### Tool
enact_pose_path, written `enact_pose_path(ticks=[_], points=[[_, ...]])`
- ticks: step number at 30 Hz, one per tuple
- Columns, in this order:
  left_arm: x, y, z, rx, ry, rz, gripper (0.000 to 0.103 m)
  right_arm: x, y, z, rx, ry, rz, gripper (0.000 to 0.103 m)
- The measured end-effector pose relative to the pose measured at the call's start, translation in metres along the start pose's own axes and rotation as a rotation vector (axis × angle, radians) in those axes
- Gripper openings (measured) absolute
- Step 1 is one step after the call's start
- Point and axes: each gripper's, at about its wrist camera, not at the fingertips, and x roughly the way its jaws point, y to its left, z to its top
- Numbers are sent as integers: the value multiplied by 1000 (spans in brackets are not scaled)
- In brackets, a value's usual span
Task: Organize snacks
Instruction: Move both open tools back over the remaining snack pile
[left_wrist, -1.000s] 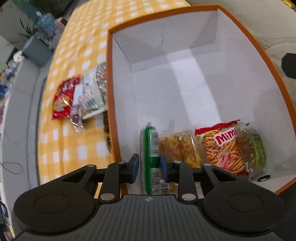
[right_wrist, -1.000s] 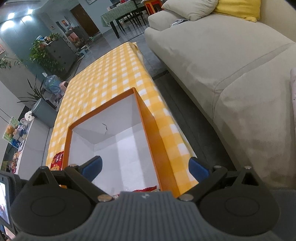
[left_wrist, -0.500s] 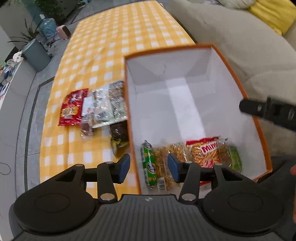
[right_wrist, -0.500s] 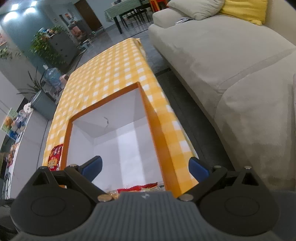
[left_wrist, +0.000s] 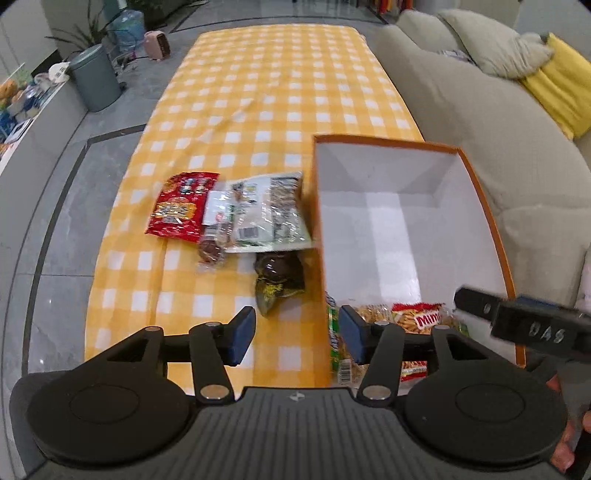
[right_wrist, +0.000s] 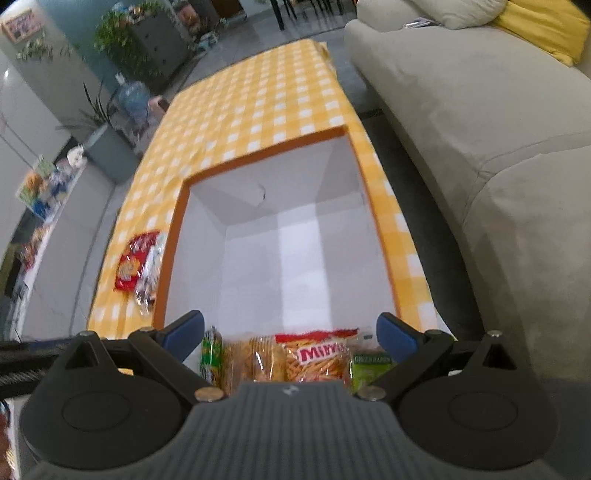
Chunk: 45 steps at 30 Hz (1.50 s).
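An orange box (left_wrist: 484, 206) with white walls stands on the yellow checked cloth. Along its near wall lie a green packet (left_wrist: 334, 339), a cracker packet (left_wrist: 373, 312) and a red Mimi packet (left_wrist: 417, 319). My left gripper (left_wrist: 295, 334) hovers above the box's left wall, its jaws opening with nothing held between them. Left of the box lie a red packet (left_wrist: 181, 206), a clear packet (left_wrist: 258, 214), a small brown snack (left_wrist: 212, 251) and a dark packet (left_wrist: 279, 273). My right gripper (right_wrist: 290, 330) stands open and empty over the box's near end, above the Mimi packet (right_wrist: 317, 356).
A grey sofa (right_wrist: 498, 129) with a yellow cushion (left_wrist: 557, 88) runs along the table's right side. A grey bin (left_wrist: 94, 83), plants and a water bottle stand on the floor at the far left. The far half of the cloth (left_wrist: 280, 74) is bare.
My left gripper let go of the green packet, opened, then rose and drew back to the left. The right gripper swung over the box, bringing the packed snacks into its view.
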Motion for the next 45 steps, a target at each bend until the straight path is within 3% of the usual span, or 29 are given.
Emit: enact_pose_path(ticks=[8, 16, 23, 28, 30, 35, 42, 45], points=[[-5, 51, -4, -100, -17, -13, 64, 9, 31, -6, -75, 99, -67, 100], [9, 100, -12, -186, -22, 4, 65, 7, 71, -11, -109, 122, -21, 100], [31, 152, -18, -291, -42, -51, 65, 6, 118, -10, -144, 11, -21, 100], [58, 189, -22, -365, -23, -70, 65, 8, 149, -11, -226, -103, 38, 95], [69, 204, -24, -411, 5, -76, 65, 14, 163, -8, -284, -110, 69, 93], [83, 226, -25, -475, 51, -78, 65, 51, 193, 7, -376, -1, 49, 93], [88, 242, -29, -533, 75, -110, 65, 112, 230, 27, -384, 58, -28, 77], [90, 248, -29, -547, 79, -111, 65, 143, 248, 32, -399, 127, -56, 76]])
